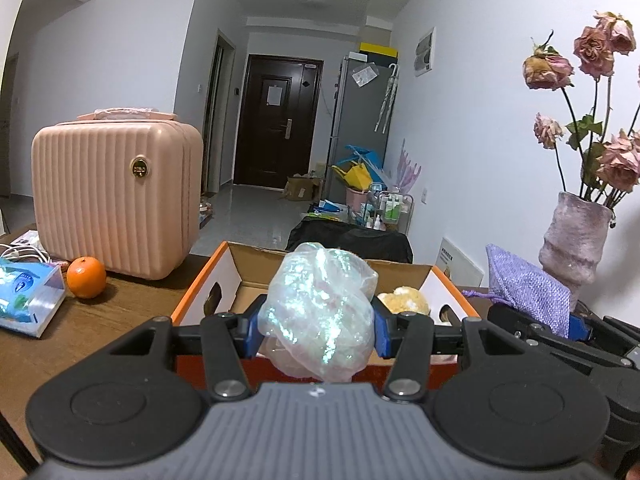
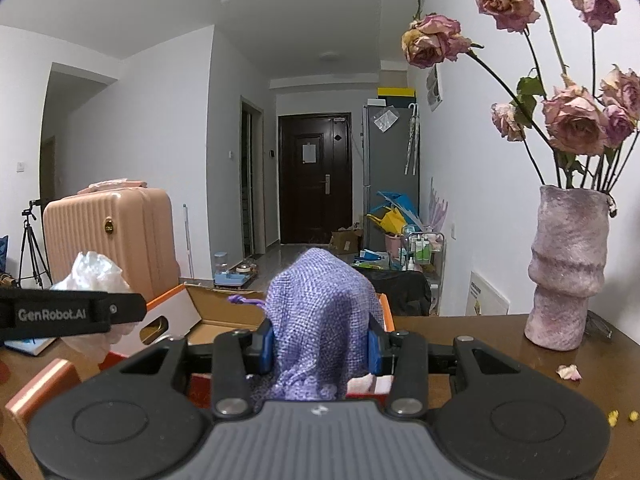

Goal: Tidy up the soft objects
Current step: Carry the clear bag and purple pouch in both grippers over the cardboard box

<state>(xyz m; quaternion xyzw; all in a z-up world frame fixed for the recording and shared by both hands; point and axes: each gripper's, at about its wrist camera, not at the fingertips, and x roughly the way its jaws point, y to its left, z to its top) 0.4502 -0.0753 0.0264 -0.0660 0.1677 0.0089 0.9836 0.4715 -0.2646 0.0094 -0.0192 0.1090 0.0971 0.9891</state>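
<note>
Both grippers are clamped on soft things: left gripper [image 1: 318, 322] on the iridescent bag [image 1: 320, 312], right gripper [image 2: 320, 346] on the purple pouch [image 2: 320, 320]. Just ahead and below lies the open cardboard box [image 1: 240, 268]; the left looks nearer.

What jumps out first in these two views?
Each hand-held gripper clutches something soft: the left a shimmery plastic bag, the right a purple pouch, both above an open cardboard box. Wilted roses in a vase stand at right, a pink case at left.

Both wrist views close behind their tongs, facing the hallway door [image 1: 275, 120]; both share box [image 2: 224, 312], vase [image 1: 576, 236]
</note>
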